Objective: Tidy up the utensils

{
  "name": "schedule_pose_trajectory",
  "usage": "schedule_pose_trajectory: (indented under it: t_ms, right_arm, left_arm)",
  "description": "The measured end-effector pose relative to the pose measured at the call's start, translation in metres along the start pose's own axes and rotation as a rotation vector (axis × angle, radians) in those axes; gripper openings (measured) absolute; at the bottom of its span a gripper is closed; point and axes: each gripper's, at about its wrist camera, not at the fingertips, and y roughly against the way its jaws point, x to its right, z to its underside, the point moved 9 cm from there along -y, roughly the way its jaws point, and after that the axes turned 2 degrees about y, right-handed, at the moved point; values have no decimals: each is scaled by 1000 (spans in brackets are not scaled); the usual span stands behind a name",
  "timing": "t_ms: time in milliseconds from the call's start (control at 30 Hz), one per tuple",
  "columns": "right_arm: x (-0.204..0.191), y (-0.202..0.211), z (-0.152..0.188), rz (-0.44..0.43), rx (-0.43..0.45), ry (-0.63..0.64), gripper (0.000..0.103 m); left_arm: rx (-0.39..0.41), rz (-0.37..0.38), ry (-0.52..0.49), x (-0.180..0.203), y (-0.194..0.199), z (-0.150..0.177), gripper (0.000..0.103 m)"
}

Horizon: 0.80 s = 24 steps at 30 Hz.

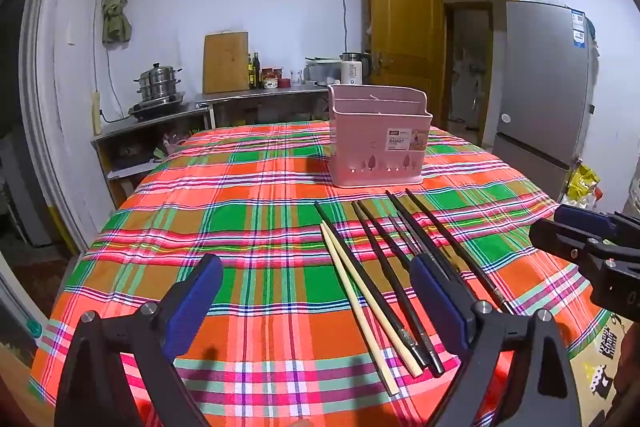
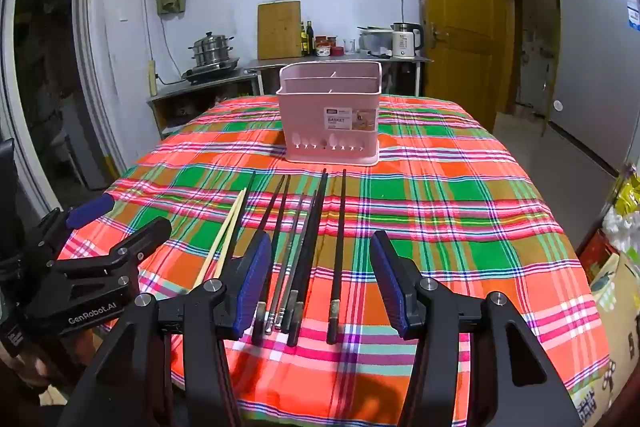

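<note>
Both your grippers, left gripper [image 1: 316, 291] and right gripper [image 2: 318, 275], hang released above the plaid tablecloth [image 2: 460, 227], gripping nothing. The chopsticks [image 2: 304, 247], maybe eight, lie side by side just in front of the pink basket [image 2: 330, 119].

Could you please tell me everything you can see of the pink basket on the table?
The pink basket looks like moulded plastic, a rectangular caddy standing upright on the plaid tablecloth towards the far side of the table. Inner walls split it into compartments, and nothing shows above its rim. A raised back wall stands higher than the front. A white label reading BASKET sits on its front, above a row of small leaf-shaped cut-outs near the base. The chopsticks lie in front of it, not touching, and neither gripper touches it.
</note>
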Motion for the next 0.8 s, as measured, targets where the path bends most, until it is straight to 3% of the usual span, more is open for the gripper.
schedule_pose_trajectory:
  t_ms: [800]
  right_arm:
    - [0, -1, 0, -1, 0, -2, 52]
  left_arm:
    - [2, -4, -7, 1, 1, -1, 95]
